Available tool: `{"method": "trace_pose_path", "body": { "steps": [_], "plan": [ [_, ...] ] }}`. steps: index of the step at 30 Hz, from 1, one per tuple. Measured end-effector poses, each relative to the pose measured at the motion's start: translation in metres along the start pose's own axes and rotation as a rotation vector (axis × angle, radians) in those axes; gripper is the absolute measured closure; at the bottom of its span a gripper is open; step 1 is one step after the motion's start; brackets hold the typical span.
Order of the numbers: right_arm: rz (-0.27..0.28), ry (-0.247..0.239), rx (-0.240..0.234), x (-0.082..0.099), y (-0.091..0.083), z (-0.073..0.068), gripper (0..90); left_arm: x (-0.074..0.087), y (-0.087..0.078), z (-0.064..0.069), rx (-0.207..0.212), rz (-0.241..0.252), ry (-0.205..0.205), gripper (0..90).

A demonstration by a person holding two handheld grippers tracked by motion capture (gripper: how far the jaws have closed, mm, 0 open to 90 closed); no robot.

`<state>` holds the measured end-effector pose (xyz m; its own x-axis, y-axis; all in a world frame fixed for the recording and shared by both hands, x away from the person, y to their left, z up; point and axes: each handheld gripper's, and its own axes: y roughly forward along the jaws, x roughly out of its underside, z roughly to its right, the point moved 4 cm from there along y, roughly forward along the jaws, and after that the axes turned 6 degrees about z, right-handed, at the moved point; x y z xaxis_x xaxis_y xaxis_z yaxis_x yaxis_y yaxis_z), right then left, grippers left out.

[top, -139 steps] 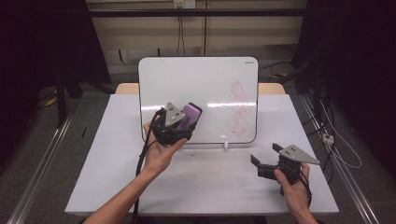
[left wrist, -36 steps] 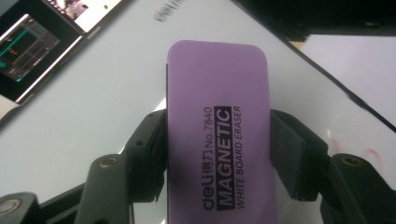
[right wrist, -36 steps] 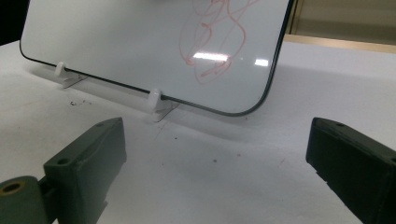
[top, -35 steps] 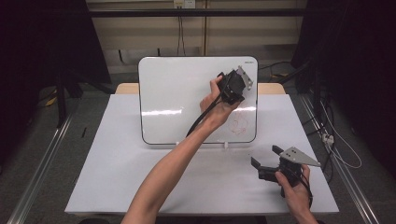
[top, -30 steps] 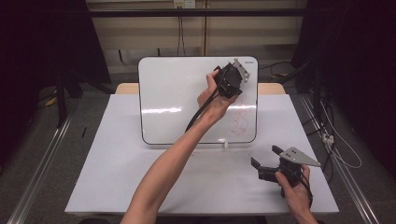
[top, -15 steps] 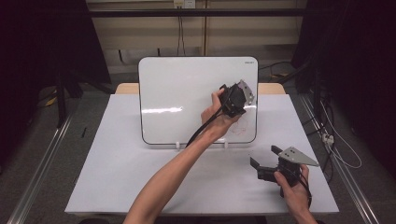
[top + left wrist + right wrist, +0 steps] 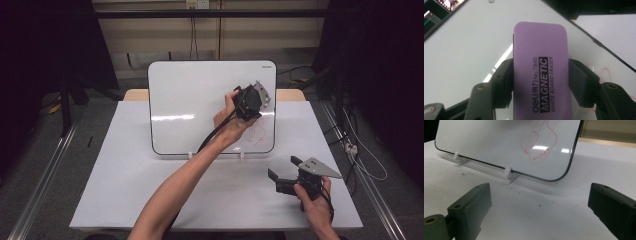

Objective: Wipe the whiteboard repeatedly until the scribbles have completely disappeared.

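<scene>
Left gripper: clamped on one purple eraser – a black pad on each long side; held at the whiteboard's right half, above the red marks.
Right gripper: jaws wide, nothing between them; low over the table's front right corner.
Count: one eraser, one whiteboard, two white feet under its lower edge, one patch of red scribble.
Change: 4.6 s ago the left gripper held the eraser at the board's lower middle, and scribble ran up the right half; a second ago it was at the top right corner – now lower, and red is left only near the bottom right corner. Right gripper unmoved.
Room: white table bare from the board's lower edge to the front edge; the left half open.
</scene>
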<state>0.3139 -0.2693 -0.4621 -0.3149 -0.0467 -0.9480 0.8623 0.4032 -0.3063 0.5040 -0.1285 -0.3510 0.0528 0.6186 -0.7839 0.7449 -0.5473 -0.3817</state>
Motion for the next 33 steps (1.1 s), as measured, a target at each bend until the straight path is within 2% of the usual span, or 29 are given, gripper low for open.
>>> {"method": "trace_pose_path", "body": {
  "steps": [1, 2, 4, 6, 9, 17, 18, 19, 22, 25, 28, 30, 33],
  "plan": [
    [0.000, 0.000, 0.001, 0.000, 0.000, 0.000, 4.7, 0.000, 0.000, -0.003, 0.004, 0.003, -0.018, 41.2],
    [0.000, 0.001, 0.001, 0.000, -0.001, 0.000, 4.7, 0.001, -0.001, -0.004, 0.006, 0.003, -0.012, 41.2],
    [0.003, 0.000, 0.003, -0.001, -0.001, 0.000, 4.7, 0.001, -0.001, 0.001, -0.004, 0.003, 0.028, 41.2],
    [0.002, -0.002, 0.002, 0.000, -0.001, 0.000, 4.7, 0.002, -0.002, 0.005, -0.008, -0.005, 0.049, 41.3],
    [0.002, -0.002, 0.004, 0.000, -0.001, -0.001, 4.7, 0.006, -0.001, 0.015, 0.009, -0.003, 0.052, 41.3],
    [0.002, -0.005, 0.005, -0.001, -0.001, -0.001, 4.6, 0.018, -0.004, 0.051, 0.068, -0.016, 0.109, 41.3],
    [0.001, -0.005, 0.006, -0.001, -0.001, -0.001, 4.6, 0.017, -0.005, 0.051, 0.067, -0.028, 0.152, 41.3],
    [0.002, -0.005, 0.004, -0.001, -0.001, -0.001, 4.6, 0.016, -0.004, 0.050, 0.081, -0.033, 0.154, 41.3],
    [0.002, -0.007, 0.004, -0.001, -0.001, -0.002, 4.6, 0.009, -0.001, 0.034, 0.078, -0.030, 0.094, 41.3],
    [0.001, -0.003, 0.006, -0.001, -0.001, -0.001, 4.6, -0.001, 0.003, 0.015, 0.043, -0.022, 0.065, 41.3],
    [0.001, 0.005, 0.007, 0.000, -0.001, 0.001, 4.6, -0.009, 0.004, 0.002, 0.034, -0.029, 0.036, 41.2],
    [0.002, 0.003, 0.006, 0.000, -0.001, 0.001, 4.6, -0.008, 0.005, 0.001, 0.032, -0.029, 0.033, 41.3],
    [0.003, 0.000, 0.003, 0.000, -0.001, 0.000, 4.6, -0.005, 0.004, 0.010, 0.034, -0.024, 0.070, 41.3]
  ]
}}
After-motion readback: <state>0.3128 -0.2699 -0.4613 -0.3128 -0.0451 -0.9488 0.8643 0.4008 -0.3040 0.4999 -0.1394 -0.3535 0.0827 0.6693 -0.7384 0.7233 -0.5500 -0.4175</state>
